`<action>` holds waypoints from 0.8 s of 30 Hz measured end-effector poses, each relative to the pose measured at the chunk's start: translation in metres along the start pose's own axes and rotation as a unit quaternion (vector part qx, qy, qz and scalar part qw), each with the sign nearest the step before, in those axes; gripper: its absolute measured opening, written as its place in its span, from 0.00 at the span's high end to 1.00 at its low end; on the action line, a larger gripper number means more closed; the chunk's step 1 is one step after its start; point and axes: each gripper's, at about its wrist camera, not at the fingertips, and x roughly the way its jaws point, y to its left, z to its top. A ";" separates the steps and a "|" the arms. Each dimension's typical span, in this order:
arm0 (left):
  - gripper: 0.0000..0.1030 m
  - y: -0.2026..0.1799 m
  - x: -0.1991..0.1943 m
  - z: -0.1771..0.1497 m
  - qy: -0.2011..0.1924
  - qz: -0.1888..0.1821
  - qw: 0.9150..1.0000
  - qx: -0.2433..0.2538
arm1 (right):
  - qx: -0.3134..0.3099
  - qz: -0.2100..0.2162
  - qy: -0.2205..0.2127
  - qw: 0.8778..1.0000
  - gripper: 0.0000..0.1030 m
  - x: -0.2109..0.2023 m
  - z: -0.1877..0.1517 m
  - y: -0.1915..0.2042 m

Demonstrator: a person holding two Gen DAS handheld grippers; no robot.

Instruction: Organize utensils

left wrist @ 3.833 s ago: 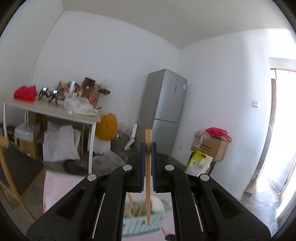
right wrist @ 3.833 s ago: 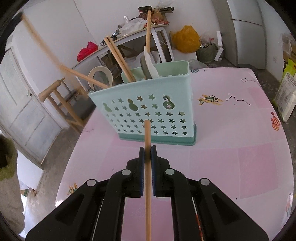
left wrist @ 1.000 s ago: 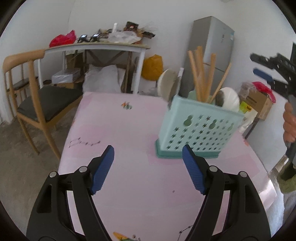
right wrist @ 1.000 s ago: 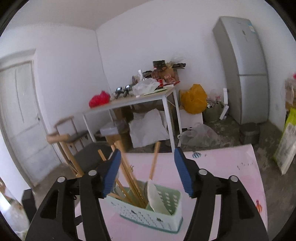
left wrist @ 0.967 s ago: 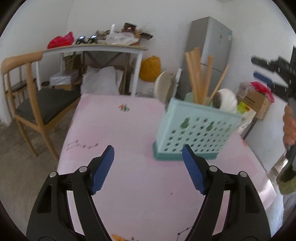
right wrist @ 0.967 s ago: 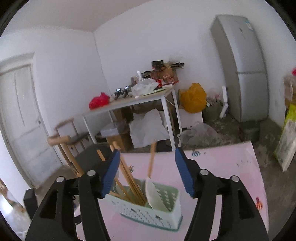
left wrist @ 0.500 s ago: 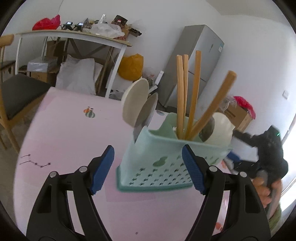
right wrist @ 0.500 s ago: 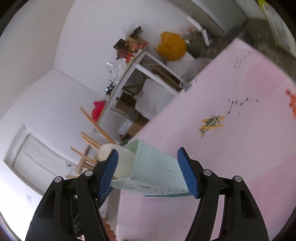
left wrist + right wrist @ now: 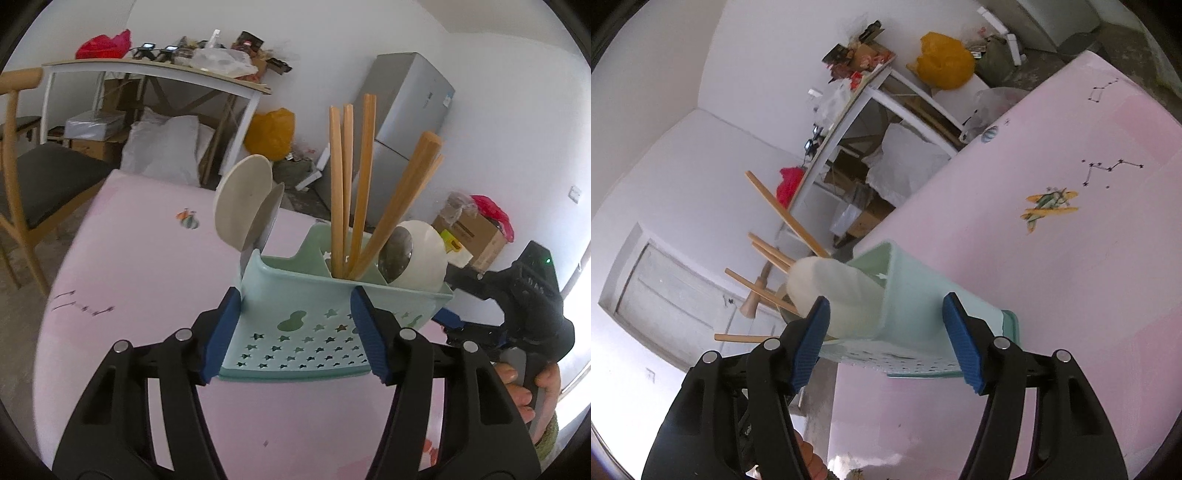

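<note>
A mint green utensil caddy (image 9: 325, 295) with star cut-outs stands on the pink table (image 9: 147, 258). It holds several wooden chopsticks (image 9: 347, 177) and white spoons (image 9: 243, 199). My left gripper (image 9: 293, 314) is at the caddy's long front wall. Its jaws are closing, the left pad by the caddy's left corner and the right pad in front of the wall; neither visibly presses. My right gripper (image 9: 886, 317) straddles the caddy's (image 9: 916, 295) short end and a white spoon (image 9: 831, 291), jaws narrowing slightly with nothing clamped. In the left wrist view the right gripper (image 9: 456, 299) shows at the caddy's right end.
A person's hand (image 9: 517, 384) holds the right gripper. Behind the table are a wooden chair (image 9: 22, 166), a cluttered white side table (image 9: 147, 70), a yellow bag (image 9: 273, 133), a grey fridge (image 9: 406, 110) and a cardboard box (image 9: 476, 236). A white door (image 9: 672, 295) is seen in the right wrist view.
Both grippers earlier held a chopstick; now neither does. The left gripper has come up to the caddy and narrowed. The right gripper has dropped, rolled and reached the caddy's end.
</note>
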 end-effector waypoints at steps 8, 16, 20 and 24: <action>0.45 0.014 -0.026 -0.010 -0.009 0.003 1.000 0.002 | -0.019 -0.003 0.007 1.000 0.39 0.000 -0.017 0.021; 0.29 0.010 -0.062 -0.030 0.001 0.045 0.998 0.031 | -0.071 -0.061 -0.040 0.995 0.39 -0.041 -0.028 0.037; 0.16 0.003 -0.080 -0.045 0.017 0.102 0.993 0.053 | -0.161 -0.163 -0.053 0.972 0.31 -0.056 -0.059 0.059; 0.09 0.000 -0.093 -0.053 0.026 0.151 0.986 0.060 | -0.247 -0.274 -0.054 0.928 0.16 -0.049 -0.093 0.080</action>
